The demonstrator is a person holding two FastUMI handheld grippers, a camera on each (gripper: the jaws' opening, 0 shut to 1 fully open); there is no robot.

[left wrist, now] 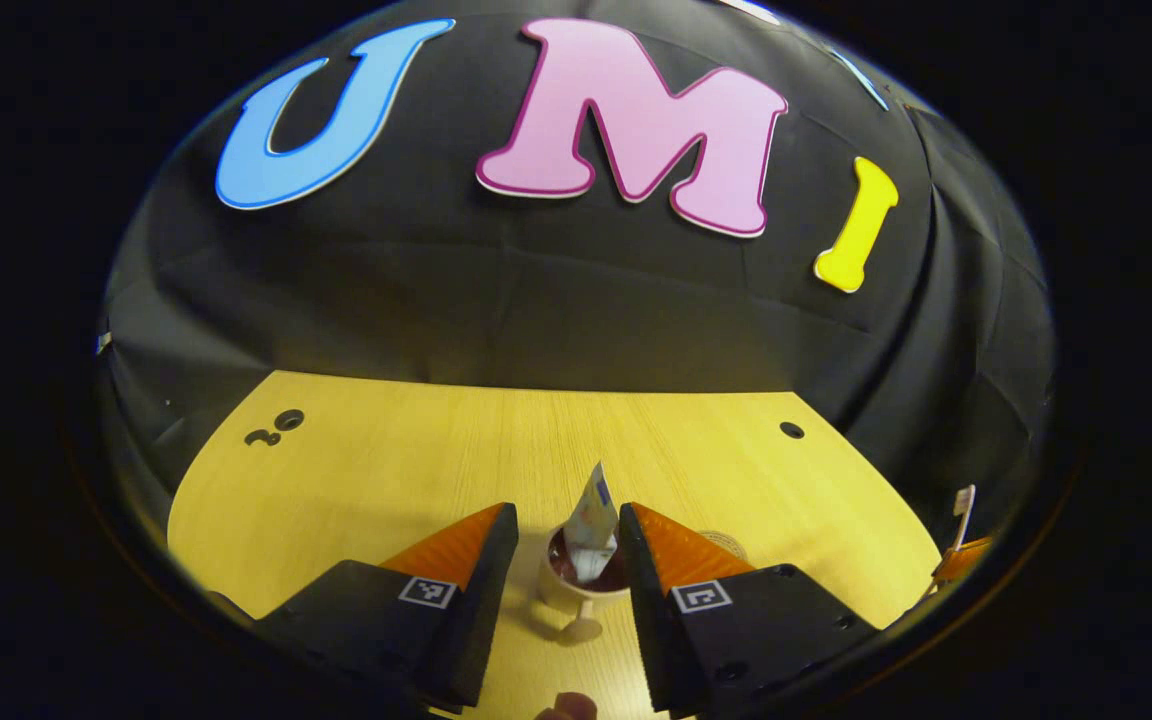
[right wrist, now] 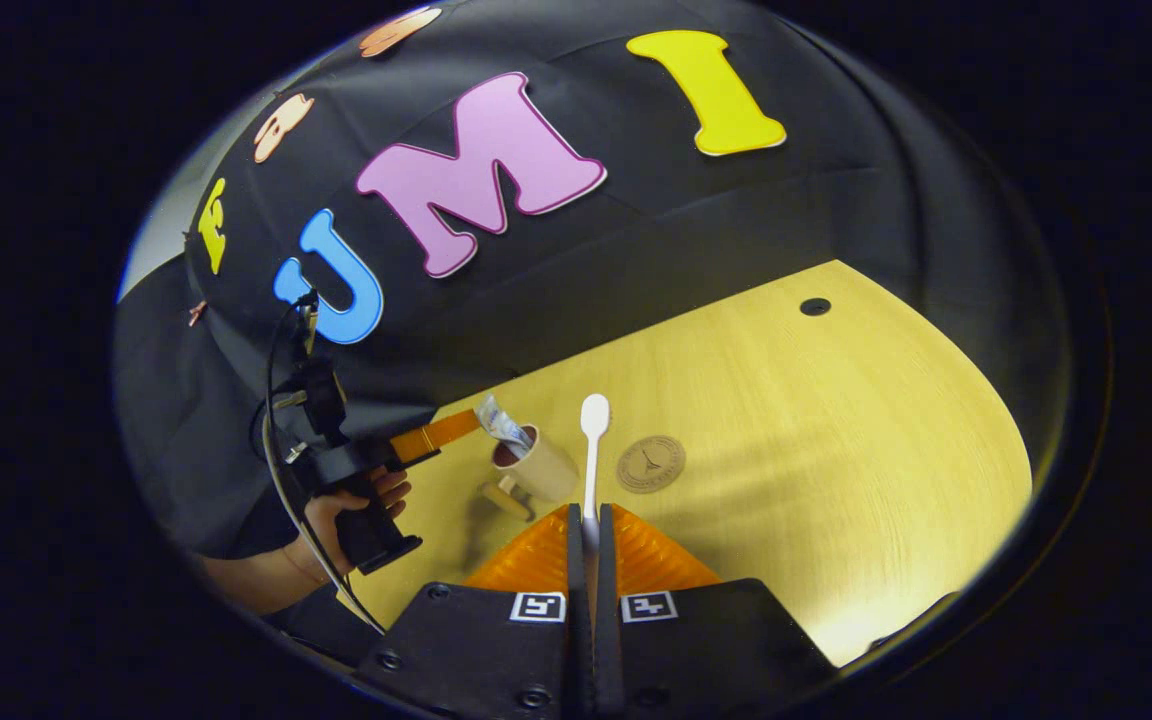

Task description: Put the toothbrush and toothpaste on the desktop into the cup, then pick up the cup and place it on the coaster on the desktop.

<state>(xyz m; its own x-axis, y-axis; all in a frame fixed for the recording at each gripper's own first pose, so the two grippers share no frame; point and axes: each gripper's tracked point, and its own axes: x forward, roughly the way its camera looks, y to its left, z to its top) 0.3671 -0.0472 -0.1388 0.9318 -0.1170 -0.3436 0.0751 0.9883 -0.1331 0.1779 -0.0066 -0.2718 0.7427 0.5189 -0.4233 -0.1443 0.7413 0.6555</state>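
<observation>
Two grippers: left gripper (left wrist: 568, 545) fingers spread around cream cup (left wrist: 581, 580) holding toothpaste tube (left wrist: 593, 520), lower centre; right gripper (right wrist: 591, 545) fingers pinching white toothbrush (right wrist: 593, 450)

The toothpaste (left wrist: 593, 520), a small white-and-blue tube, is standing tilted inside the cream cup (left wrist: 581, 585), poking well above the rim, while the cup is sitting upright on the wooden desktop with its handle sticking out toward the camera in the left gripper view. The white toothbrush (right wrist: 592, 455) is pointing head-up above the desk, its handle pinched at the bottom, hovering just beside the cup. The round brown coaster (right wrist: 650, 463) is lying flat and bare on the desk, near the cup but apart from it.
</observation>
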